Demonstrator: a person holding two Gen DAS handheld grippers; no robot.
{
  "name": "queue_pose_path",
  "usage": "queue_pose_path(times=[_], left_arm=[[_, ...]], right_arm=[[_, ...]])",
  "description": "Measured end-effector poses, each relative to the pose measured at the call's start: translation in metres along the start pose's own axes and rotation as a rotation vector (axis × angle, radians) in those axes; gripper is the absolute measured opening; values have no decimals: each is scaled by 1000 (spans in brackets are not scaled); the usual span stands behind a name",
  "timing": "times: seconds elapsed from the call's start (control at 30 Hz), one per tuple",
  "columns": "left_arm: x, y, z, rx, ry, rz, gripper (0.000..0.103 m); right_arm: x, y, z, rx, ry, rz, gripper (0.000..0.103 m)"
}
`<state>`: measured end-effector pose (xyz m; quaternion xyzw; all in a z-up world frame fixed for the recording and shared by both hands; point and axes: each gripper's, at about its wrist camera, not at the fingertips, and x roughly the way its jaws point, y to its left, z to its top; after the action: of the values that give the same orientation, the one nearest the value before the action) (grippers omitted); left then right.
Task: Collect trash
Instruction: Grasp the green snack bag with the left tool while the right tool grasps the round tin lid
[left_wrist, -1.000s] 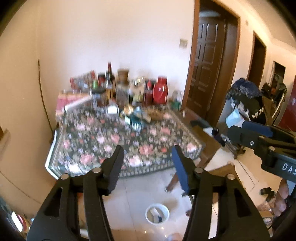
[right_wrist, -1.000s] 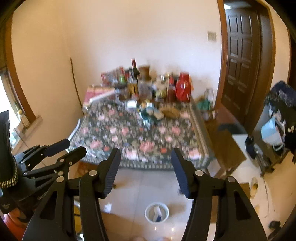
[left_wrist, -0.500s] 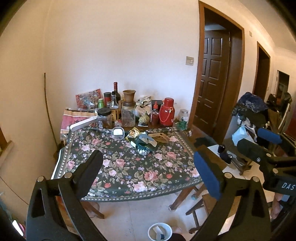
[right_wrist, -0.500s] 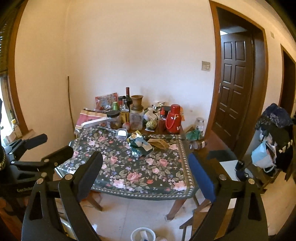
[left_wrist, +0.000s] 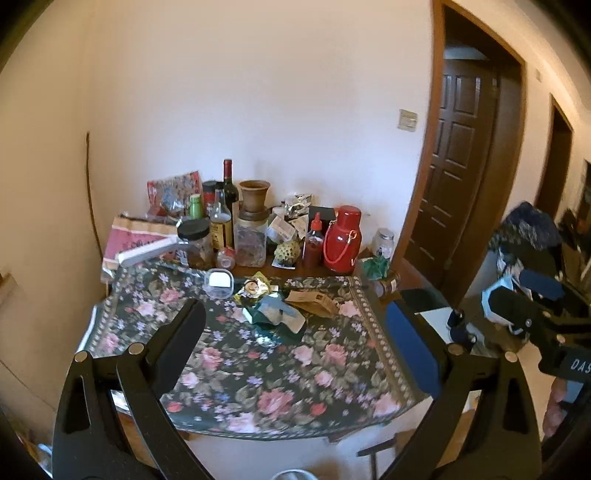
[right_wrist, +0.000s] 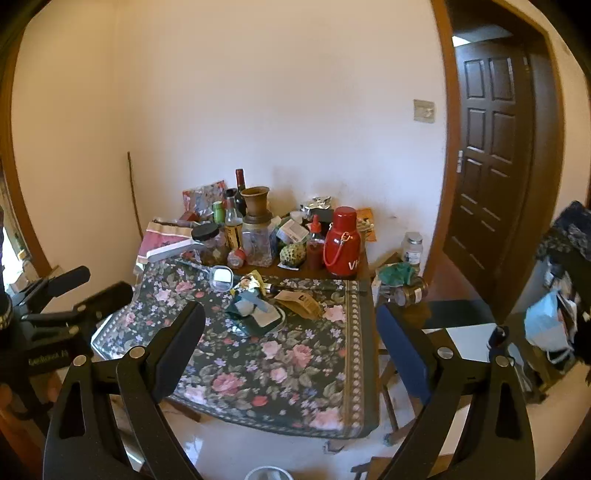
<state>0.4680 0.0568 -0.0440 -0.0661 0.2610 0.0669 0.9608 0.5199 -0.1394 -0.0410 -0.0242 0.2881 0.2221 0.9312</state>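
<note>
A pile of trash (left_wrist: 275, 312) lies mid-table on the floral cloth (left_wrist: 258, 369): a green-and-white wrapper, a gold foil wrapper (left_wrist: 253, 288) and a brown paper packet (left_wrist: 314, 301). The same pile (right_wrist: 255, 308) shows in the right wrist view with the brown packet (right_wrist: 299, 301). My left gripper (left_wrist: 293, 338) is open and empty, held short of the table's near edge. My right gripper (right_wrist: 290, 338) is open and empty, also short of the table. A white bin rim (right_wrist: 266, 472) shows on the floor below.
Bottles, jars, a clay vase (left_wrist: 254, 194) and a red thermos (left_wrist: 341, 240) crowd the back of the table by the wall. A small clear box (left_wrist: 218, 282) sits near the trash. A dark door (right_wrist: 495, 155) and a chair (right_wrist: 436, 314) stand to the right.
Both grippers have opened wide and tilted up from the floor and bin toward the table, which now looks closer and fills the middle of both views.
</note>
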Motion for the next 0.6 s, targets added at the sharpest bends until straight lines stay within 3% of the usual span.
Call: queue_pose_path(times=[0.37,0.6], left_arm=[[78,4,4,-110,123,93,99],[143,36,-7,-165,253,65,99]], right_arm=[[61,-43,16,-15,95,48,92],[106,-46,14,22,183,35,92]])
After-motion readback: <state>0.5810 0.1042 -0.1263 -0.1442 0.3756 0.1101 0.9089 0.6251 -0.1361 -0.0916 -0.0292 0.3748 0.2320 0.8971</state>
